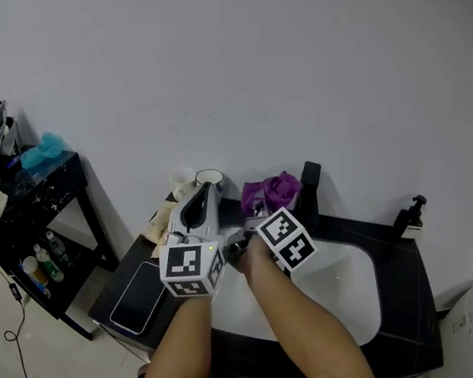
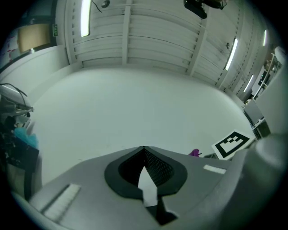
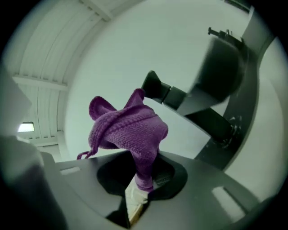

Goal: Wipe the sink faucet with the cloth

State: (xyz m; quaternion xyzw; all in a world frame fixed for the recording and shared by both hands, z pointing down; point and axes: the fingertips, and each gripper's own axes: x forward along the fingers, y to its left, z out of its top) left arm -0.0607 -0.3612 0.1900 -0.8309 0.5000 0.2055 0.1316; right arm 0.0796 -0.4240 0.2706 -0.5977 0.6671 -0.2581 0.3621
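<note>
A black faucet (image 1: pixel 309 188) stands at the back of a white sink (image 1: pixel 353 289) set in a black counter. Just left of it, a purple knitted cloth (image 1: pixel 271 192) is bunched up in my right gripper (image 1: pixel 256 216), which is shut on it. In the right gripper view the cloth (image 3: pixel 128 128) rises from the closed jaws of the right gripper (image 3: pixel 141 173), with the faucet (image 3: pixel 216 81) close behind and to the right, apart from the cloth. My left gripper (image 1: pixel 203 191) sits beside it on the left. In its own view the left gripper (image 2: pixel 144 152) is shut, holds nothing, and points at the bare wall.
Two cups (image 1: pixel 207 177) stand at the counter's back left, and a dark phone (image 1: pixel 141 297) lies near its front left. A soap dispenser (image 1: pixel 408 216) is at the back right. A black shelf (image 1: pixel 36 207) with clutter stands to the left, a white bin (image 1: pixel 470 346) to the right.
</note>
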